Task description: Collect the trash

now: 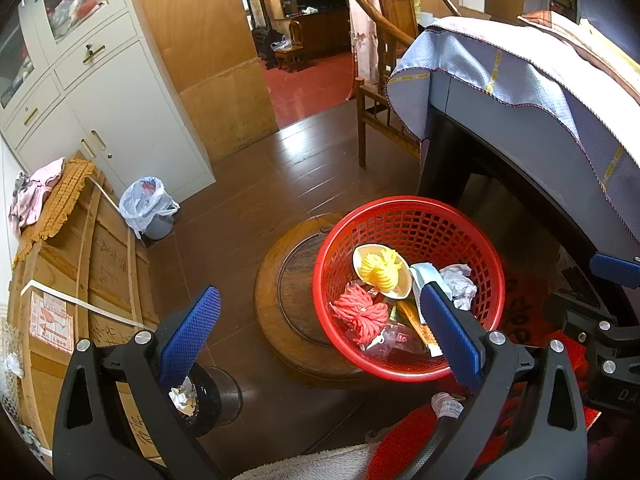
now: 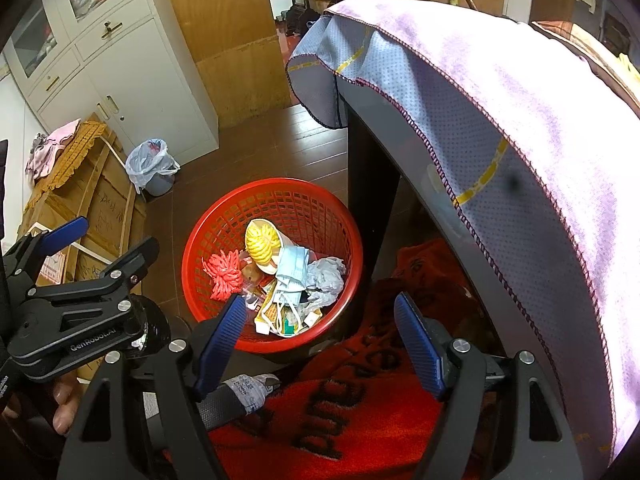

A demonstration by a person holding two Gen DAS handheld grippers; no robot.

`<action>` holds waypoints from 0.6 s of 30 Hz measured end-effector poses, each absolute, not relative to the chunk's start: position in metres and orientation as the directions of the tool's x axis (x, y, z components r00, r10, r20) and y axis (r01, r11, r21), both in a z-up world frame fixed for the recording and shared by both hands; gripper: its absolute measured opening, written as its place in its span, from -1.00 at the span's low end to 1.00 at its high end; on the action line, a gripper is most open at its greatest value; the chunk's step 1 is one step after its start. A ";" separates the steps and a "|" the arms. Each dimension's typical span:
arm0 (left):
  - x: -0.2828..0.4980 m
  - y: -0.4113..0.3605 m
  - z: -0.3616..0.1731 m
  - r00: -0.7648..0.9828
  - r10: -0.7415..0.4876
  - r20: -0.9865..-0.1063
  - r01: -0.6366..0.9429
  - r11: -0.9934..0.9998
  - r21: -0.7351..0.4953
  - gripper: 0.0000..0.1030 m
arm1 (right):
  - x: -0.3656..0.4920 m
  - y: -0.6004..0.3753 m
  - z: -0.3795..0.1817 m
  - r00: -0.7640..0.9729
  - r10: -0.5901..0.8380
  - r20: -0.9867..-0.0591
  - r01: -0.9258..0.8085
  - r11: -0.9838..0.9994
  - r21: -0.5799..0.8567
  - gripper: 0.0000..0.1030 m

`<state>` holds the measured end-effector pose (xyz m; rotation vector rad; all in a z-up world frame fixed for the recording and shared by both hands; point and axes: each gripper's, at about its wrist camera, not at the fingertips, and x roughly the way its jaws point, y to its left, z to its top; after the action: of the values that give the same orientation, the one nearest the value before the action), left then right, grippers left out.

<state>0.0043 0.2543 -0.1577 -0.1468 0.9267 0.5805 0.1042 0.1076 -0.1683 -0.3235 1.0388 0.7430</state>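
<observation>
Both grippers are hanging open and empty above the floor, the crumpled wrapper (image 2: 250, 390) lying on the red mat (image 2: 360, 420) just below the right gripper (image 2: 320, 344), nearer it than the left gripper (image 1: 320, 332), with the red basket (image 2: 208, 240) ahead.

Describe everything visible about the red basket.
The red basket is round, apparently plastic, with lattice walls and a solid rim. It stands upright by the dark table leg, seemingly on a round wooden stand. It holds a yellow pompom, red pompom, face mask, crumpled paper and wrappers.
</observation>
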 end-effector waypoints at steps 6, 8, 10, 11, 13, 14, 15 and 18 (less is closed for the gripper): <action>0.006 0.253 -0.158 0.461 0.407 -0.789 -0.527 0.841 0.126 0.87 | 0.103 0.108 -0.167 0.295 0.401 -0.867 -0.692 0.716 0.095 0.48; 0.006 0.253 -0.158 0.460 0.407 -0.789 -0.527 0.840 0.126 0.87 | 0.103 0.108 -0.167 0.295 0.401 -0.867 -0.692 0.716 0.095 0.48; 0.006 0.253 -0.158 0.460 0.407 -0.789 -0.527 0.840 0.126 0.87 | 0.103 0.108 -0.168 0.295 0.401 -0.867 -0.691 0.716 0.096 0.48; 0.006 0.252 -0.158 0.460 0.407 -0.789 -0.526 0.841 0.127 0.87 | 0.103 0.108 -0.168 0.295 0.401 -0.867 -0.691 0.716 0.096 0.48; 0.006 0.252 -0.158 0.460 0.407 -0.789 -0.525 0.841 0.128 0.87 | 0.103 0.108 -0.168 0.295 0.400 -0.868 -0.691 0.716 0.095 0.48; 0.006 0.252 -0.158 0.460 0.407 -0.789 -0.524 0.842 0.129 0.87 | 0.103 0.108 -0.167 0.295 0.401 -0.867 -0.691 0.716 0.096 0.48; 0.006 0.252 -0.158 0.460 0.407 -0.789 -0.525 0.841 0.129 0.87 | 0.103 0.108 -0.167 0.295 0.401 -0.867 -0.692 0.716 0.096 0.48; 0.006 0.253 -0.158 0.459 0.403 -0.792 -0.527 0.841 0.123 0.87 | 0.103 0.108 -0.168 0.296 0.401 -0.867 -0.691 0.716 0.095 0.48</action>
<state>0.0061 0.2533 -0.1581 -0.1468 0.9319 0.5748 0.1032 0.1083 -0.1676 -0.3240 1.0391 0.7430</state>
